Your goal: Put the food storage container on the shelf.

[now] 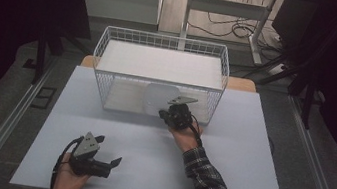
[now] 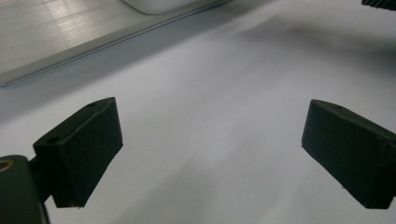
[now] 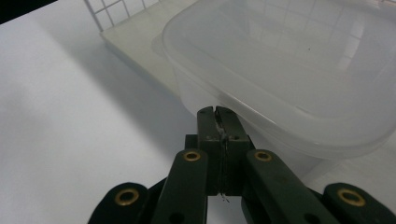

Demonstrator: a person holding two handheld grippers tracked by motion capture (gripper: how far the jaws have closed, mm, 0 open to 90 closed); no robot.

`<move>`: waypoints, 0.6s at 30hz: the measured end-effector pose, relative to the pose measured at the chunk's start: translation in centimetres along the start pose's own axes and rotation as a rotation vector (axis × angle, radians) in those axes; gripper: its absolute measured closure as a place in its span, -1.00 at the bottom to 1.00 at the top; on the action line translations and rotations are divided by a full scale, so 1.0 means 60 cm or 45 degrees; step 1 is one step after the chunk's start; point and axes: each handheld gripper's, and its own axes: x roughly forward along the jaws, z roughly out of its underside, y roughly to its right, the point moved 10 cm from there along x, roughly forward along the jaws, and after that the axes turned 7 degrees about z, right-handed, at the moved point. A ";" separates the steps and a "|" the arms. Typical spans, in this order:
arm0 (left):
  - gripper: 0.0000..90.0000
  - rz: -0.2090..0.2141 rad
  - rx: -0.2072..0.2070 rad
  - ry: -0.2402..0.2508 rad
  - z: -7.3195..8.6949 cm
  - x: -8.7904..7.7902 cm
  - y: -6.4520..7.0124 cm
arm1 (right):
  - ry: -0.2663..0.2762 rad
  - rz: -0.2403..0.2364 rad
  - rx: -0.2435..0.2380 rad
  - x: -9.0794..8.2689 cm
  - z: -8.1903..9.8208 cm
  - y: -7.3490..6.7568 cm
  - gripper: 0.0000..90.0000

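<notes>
- Right gripper point(image 1: 168, 110): jaws pressed fully together, nothing between them; tips sit at the near rim of the plastic container point(image 1: 158, 99), whether touching cannot be told.
- Right gripper view: closed jaw tips just under the container's point(image 3: 299, 79) translucent lip.
- Container: pale, round-cornered, empty, resting on the lower shelf of the white wire rack point(image 1: 112, 48), at the rack's open front, right of centre.
- Rack stands at the far edge of the white worktop point(image 1: 114, 137).
- Left gripper point(image 1: 108, 164): jaws spread wide, empty, low over the near-left worktop, well apart from the rack.
- Left gripper view: both pads point(image 2: 84, 149) over bare worktop surface.
</notes>
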 end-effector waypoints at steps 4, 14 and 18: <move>-0.88 0.011 -0.013 0.014 -0.002 -0.002 0.000 | -0.005 0.012 0.003 0.007 -0.005 0.005 0.97; -0.88 0.010 -0.011 0.014 -0.002 -0.001 0.000 | -0.008 0.044 0.005 0.024 -0.017 0.019 0.97; -0.88 0.011 -0.011 0.013 -0.002 0.000 0.000 | -0.007 0.056 0.005 0.031 -0.020 0.025 0.97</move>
